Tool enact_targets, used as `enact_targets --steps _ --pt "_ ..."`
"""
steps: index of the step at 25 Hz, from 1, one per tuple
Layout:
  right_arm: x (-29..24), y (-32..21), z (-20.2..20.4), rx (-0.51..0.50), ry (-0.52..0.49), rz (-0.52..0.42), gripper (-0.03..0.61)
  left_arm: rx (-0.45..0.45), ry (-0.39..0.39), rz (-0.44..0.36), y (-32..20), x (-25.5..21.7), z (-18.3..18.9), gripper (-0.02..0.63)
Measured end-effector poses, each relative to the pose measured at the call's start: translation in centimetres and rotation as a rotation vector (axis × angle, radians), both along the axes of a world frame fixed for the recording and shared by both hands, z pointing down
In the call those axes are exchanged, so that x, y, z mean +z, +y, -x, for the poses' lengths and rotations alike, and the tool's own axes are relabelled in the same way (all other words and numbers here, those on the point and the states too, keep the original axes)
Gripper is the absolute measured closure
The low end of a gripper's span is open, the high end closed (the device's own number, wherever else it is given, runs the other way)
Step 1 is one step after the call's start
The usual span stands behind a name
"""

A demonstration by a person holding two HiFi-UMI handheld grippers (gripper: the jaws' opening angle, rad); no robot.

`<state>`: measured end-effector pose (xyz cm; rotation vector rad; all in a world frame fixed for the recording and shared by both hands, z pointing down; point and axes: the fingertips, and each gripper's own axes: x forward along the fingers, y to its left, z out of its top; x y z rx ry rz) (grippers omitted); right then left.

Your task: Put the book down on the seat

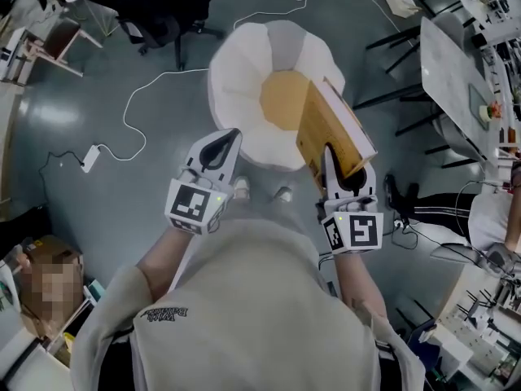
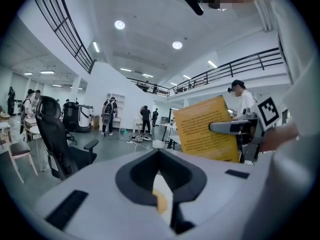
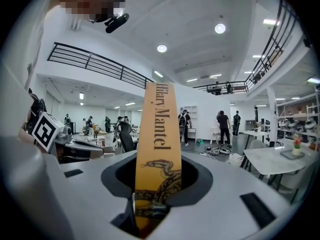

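My right claw is clamped on the yellow book, holding it on edge above the white seat's right side. My left claw hangs empty nearby, its tips together.

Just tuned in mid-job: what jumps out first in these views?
A yellow-orange book is held on end, clamped at its spine by the right tool, over the right side of the white petal-shaped seat with its tan centre. The left tool hovers at the seat's near rim, holding nothing.
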<state>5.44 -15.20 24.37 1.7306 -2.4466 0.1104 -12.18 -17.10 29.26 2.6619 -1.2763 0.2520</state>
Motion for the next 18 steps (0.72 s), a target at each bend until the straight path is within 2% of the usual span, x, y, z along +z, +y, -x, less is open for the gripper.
enact_targets --steps 9,18 --pt "1.3 -1.7 -2.5 -0.014 -0.013 0.043 0.434 -0.059 -0.027 0.005 -1.1 0.7 -0.8 0.604" --pt "2.8 -3.7 -5.0 -0.029 -0.017 0.068 0.434 -0.053 -0.007 0.022 -3.0 0.7 -4.1 0.604"
